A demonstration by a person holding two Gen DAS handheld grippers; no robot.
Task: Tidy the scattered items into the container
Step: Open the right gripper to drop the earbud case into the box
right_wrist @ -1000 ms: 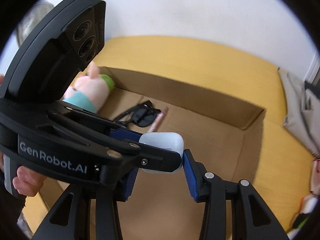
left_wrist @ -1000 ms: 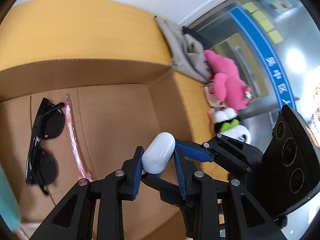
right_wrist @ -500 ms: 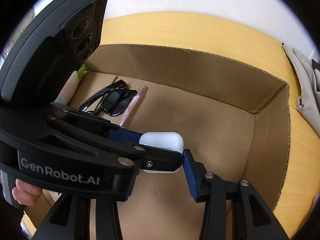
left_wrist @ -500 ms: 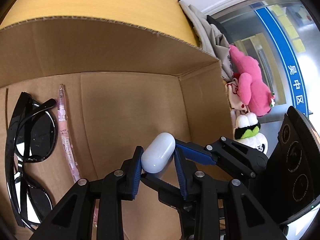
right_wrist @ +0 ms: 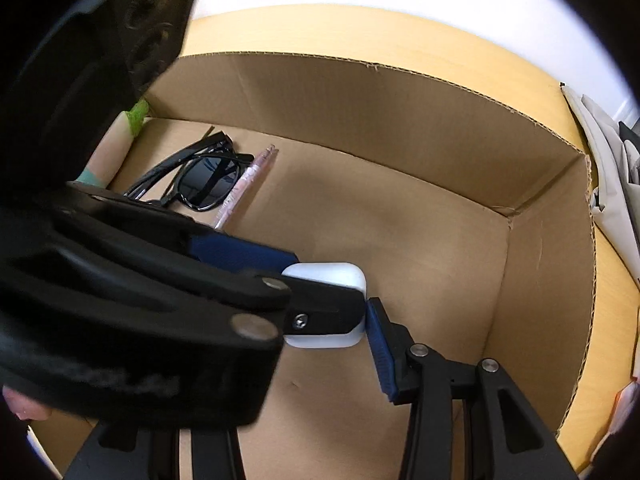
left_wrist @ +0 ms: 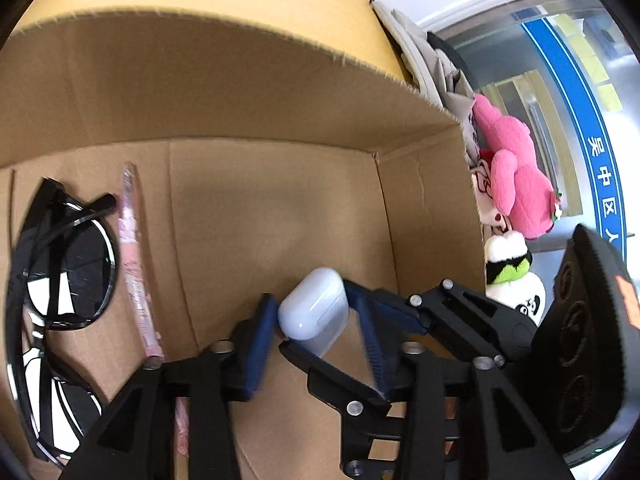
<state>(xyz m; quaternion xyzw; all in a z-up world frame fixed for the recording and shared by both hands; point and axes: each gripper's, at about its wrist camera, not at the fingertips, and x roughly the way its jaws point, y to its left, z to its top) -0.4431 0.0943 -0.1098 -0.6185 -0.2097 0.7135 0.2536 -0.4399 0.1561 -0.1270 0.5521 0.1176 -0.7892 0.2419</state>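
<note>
Cardboard is most of what you see: the box (left_wrist: pixel 240 92) lies open, and both claws hang down inside it over the right half of its floor.

The left gripper (left_wrist: pixel 314 320) reaches in with its blue pads spread a little wider than what sits between them. One pad lies against the object and the other shows a gap, so I'd call it slack. The right gripper (right_wrist: pixel 326 320) comes in across it at an angle. One of its pads presses the far edge, and the left wrist view shows its other finger under the near side, so it seems to be the one gripping.

Plush toys (left_wrist: pixel 516 184) lie outside the box, past its right wall, not yet tidied. Sunglasses (left_wrist: pixel 72 272) lie folded on the box floor by its left wall, with a pink pen (left_wrist: pixel 134 264) just beside them, running toward the back wall.

The white case (left_wrist: pixel 314 306) is smallest. It sits between all four fingers above the box floor, well apart from the pen, with its rounded end tilted toward the back wall. Nothing lies on the floor directly beneath it. As I judge it, the drop depends only on the right gripper letting go, since the left is already loose.
</note>
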